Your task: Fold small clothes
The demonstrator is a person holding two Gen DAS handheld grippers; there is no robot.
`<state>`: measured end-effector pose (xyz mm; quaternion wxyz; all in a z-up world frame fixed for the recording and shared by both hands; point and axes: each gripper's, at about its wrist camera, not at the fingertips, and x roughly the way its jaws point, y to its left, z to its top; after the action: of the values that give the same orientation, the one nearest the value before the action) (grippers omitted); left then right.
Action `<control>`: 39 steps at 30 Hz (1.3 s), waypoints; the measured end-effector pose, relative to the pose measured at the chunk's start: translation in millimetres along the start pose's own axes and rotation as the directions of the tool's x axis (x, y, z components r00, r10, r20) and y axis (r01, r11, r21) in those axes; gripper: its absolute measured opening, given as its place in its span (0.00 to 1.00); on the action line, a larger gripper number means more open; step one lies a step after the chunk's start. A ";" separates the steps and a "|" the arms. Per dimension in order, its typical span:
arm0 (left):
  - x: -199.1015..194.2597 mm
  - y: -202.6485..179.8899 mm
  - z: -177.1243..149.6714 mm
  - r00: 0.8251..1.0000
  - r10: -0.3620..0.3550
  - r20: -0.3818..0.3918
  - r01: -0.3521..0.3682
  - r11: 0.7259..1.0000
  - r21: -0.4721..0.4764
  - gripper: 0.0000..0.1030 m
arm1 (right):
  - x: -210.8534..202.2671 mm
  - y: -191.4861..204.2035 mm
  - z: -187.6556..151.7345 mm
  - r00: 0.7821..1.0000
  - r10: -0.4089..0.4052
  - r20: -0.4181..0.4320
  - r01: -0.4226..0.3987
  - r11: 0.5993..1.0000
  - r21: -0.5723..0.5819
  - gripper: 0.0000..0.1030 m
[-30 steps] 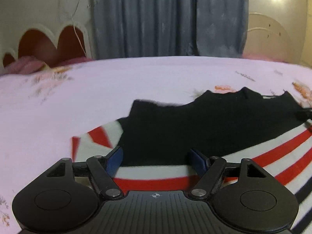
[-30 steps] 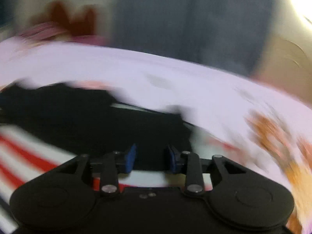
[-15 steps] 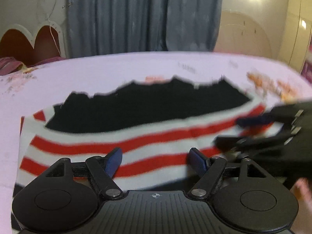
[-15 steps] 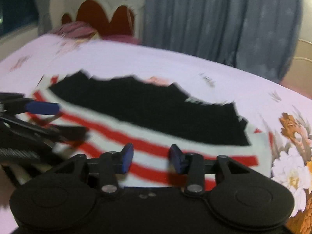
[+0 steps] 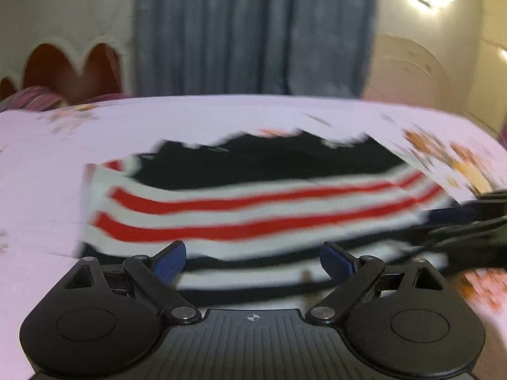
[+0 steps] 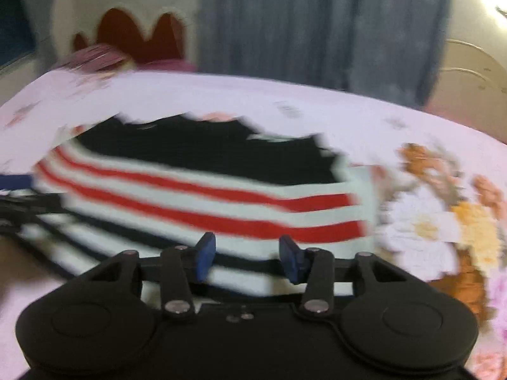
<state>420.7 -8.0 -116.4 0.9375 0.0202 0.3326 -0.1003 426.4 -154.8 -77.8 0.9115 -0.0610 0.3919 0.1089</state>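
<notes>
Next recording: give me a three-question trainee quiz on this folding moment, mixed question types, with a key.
1. True or false: the left gripper is clamped on the garment.
2. What does the garment lie on? A) bare wooden table B) floral bedsheet C) laundry basket
3. Fill in: behind the bed hangs a grey ____.

Key: 1 false, its jaws stand wide apart, having just opened further, with nothing pinched; the right gripper is open too. 2 B. 3 curtain.
</notes>
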 end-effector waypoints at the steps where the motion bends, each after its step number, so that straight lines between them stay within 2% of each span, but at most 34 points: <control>1: 1.9 -9.5 -4.0 1.000 -0.024 -0.014 0.024 1.000 0.008 0.89 | 5.7 9.7 -5.0 1.000 0.017 -0.025 -0.018 1.000 -0.010 0.43; 2: 2.1 -16.1 -8.2 0.999 -0.033 -0.026 0.033 0.999 0.022 0.89 | 6.7 17.4 -10.8 0.999 0.021 -0.047 -0.022 1.000 -0.019 0.43; 4: 3.4 -17.4 -19.3 0.998 0.012 -0.061 -0.008 0.998 0.062 0.89 | 3.5 19.1 -24.5 0.998 -0.004 -0.062 0.001 0.999 -0.050 0.43; 9: -16.8 31.1 -39.5 0.990 0.119 -0.075 -0.121 0.992 -0.026 0.89 | -21.9 -18.7 -54.3 0.995 -0.002 -0.098 0.003 1.000 0.013 0.42; 12: -24.3 42.5 -40.8 0.988 0.137 -0.070 -0.140 0.989 -0.050 0.89 | -30.4 -14.4 -59.2 0.994 -0.021 -0.106 0.014 0.998 -0.060 0.37; 13: -23.5 42.0 -39.0 0.987 0.145 -0.070 -0.148 0.988 -0.047 0.89 | -37.8 -18.2 -55.0 0.997 -0.011 -0.075 0.010 1.000 -0.023 0.36; 15: -24.2 42.8 -39.2 0.986 0.153 -0.069 -0.157 0.987 -0.047 0.89 | -48.7 -31.8 -48.6 0.999 -0.042 -0.015 0.043 0.997 0.064 0.37; 17: -23.9 50.7 -41.3 0.982 0.171 -0.077 -0.176 0.982 -0.066 0.89 | -39.5 -52.9 -49.2 0.991 -0.111 -0.075 0.119 0.987 0.108 0.32; 18: -23.5 58.4 -44.0 0.982 0.171 -0.082 -0.178 0.980 -0.086 0.89 | -31.2 -61.7 -55.2 0.982 -0.137 -0.128 0.150 0.984 0.098 0.29; 19: -25.4 64.3 -46.3 0.985 0.155 -0.081 -0.163 0.980 -0.113 0.89 | -30.7 -71.2 -62.6 0.987 -0.109 -0.113 0.121 0.987 0.105 0.29; 21: -25.9 61.6 -44.5 0.984 0.159 -0.083 -0.166 0.982 -0.089 0.88 | -34.3 -71.8 -60.6 0.987 -0.099 -0.123 0.110 0.990 0.089 0.29; 22: -25.1 59.5 -43.5 0.983 0.165 -0.085 -0.172 0.982 -0.078 0.88 | -38.2 -67.5 -56.3 0.988 -0.107 -0.113 0.116 0.991 0.073 0.29; 25: -19.4 58.5 -43.9 0.981 0.167 -0.097 -0.176 0.980 -0.090 0.89 | -51.4 -61.9 -52.6 0.997 -0.077 0.000 0.077 0.990 0.116 0.32; 27: -17.2 55.5 -43.3 0.979 0.178 -0.103 -0.186 0.980 -0.075 0.89 | -29.8 -62.9 -60.2 0.989 -0.098 -0.110 0.109 0.989 0.101 0.32; 28: -17.3 54.8 -43.3 0.978 0.180 -0.105 -0.188 0.980 -0.071 0.89 | -30.2 -63.2 -65.1 0.992 -0.099 -0.075 0.106 0.990 0.094 0.32; 31: -18.3 56.4 -43.6 0.979 0.175 -0.105 -0.183 0.981 -0.072 0.89 | -32.9 -62.5 -57.4 0.990 -0.104 -0.091 0.114 0.987 0.110 0.31; 35: -18.4 56.3 -44.0 0.979 0.174 -0.105 -0.182 0.981 -0.071 0.89 | -46.9 -65.4 -47.6 0.992 -0.125 -0.002 0.123 0.979 0.162 0.44; 37: -18.4 56.6 -44.0 0.979 0.175 -0.105 -0.183 0.981 -0.071 0.89 | -40.8 -67.2 -49.3 0.994 -0.103 -0.028 0.106 0.981 0.165 0.40; 39: -18.6 56.6 -44.3 0.979 0.173 -0.104 -0.181 0.981 -0.071 0.89 | -29.2 -65.9 -57.6 0.991 -0.092 -0.095 0.103 0.987 0.120 0.36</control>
<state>390.5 55.3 -140.9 0.9254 0.0169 0.3785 -0.0017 382.7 -234.4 -94.3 0.8994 -0.0275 0.4347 0.0367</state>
